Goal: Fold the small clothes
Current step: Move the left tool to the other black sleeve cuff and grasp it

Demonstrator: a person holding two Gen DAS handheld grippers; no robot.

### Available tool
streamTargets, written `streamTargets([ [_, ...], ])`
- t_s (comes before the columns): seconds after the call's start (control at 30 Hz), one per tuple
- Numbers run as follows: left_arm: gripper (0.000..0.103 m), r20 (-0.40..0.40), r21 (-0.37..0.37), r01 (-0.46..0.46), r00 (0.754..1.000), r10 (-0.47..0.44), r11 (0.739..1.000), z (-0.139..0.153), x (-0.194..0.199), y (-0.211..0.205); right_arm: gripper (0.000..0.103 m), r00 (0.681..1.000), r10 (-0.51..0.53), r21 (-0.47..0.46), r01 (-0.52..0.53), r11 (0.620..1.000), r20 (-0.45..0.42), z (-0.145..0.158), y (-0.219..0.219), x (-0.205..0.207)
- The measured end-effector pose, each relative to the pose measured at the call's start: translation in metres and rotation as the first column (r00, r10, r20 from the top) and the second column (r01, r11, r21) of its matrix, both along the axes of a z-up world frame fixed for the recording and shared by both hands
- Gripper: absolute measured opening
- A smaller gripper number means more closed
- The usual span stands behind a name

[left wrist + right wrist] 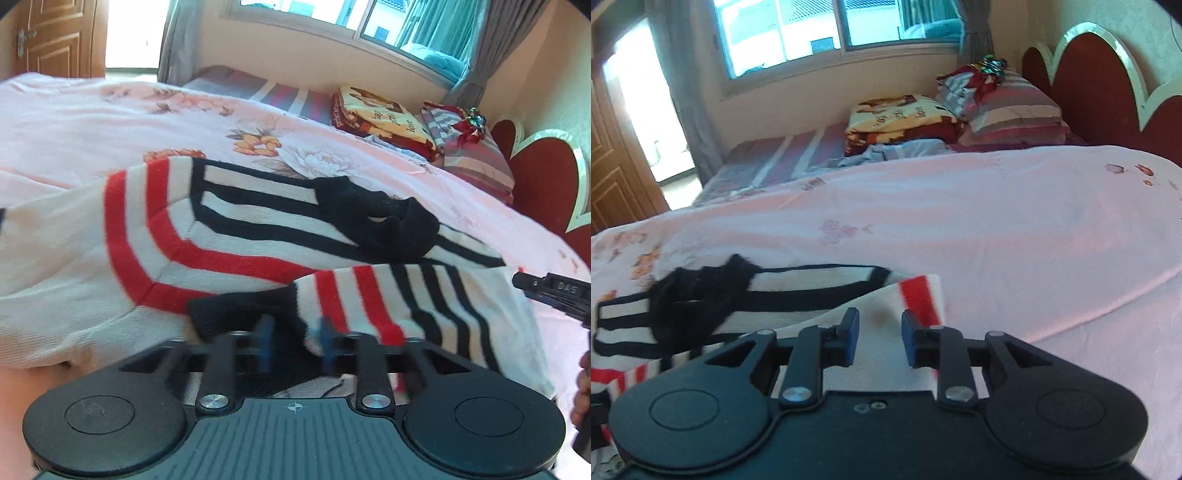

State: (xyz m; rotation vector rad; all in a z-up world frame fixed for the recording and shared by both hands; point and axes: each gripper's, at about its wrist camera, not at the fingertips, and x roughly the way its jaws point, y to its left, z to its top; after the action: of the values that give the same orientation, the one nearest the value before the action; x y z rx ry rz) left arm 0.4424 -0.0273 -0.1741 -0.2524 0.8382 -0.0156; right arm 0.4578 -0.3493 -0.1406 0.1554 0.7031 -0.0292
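sweater [229, 236] lying flat on the pink bed [92, 122], long axis running left-right, black collar end aimed right toward the headboard [539, 177] | sleeve folded across the near edge | left tool [293, 345] parted, cuff between, blurry | right tool [877, 338] parted over white hem, not pinching

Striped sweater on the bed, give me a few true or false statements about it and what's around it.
1. The striped sweater lies on a pink floral bedspread. True.
2. Its stripes are green and yellow. False: red and black on white.
3. The right claw is clamped shut. False: its blue pads stand apart over the white fabric.
4. A folded blanket sits near the striped pillow. True.
5. The headboard is blue. False: dark red with pale trim.
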Motion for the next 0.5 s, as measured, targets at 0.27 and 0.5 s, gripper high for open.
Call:
streamTargets([
  [0.27,0.085,-0.015,0.053,-0.025,1.0,0.026,0.998,-0.005,-0.021,0.017,0.035,0.984,0.17,-0.155,-0.177,0.972,-0.063,-0.025,0.087,-0.037],
  [0.5,0.085,-0.056,-0.075,-0.198,0.979,0.194,0.977,0.0,-0.063,0.096,0.045,0.974,0.227,-0.036,-0.227,0.973,-0.023,-0.004,0.127,-0.057],
])
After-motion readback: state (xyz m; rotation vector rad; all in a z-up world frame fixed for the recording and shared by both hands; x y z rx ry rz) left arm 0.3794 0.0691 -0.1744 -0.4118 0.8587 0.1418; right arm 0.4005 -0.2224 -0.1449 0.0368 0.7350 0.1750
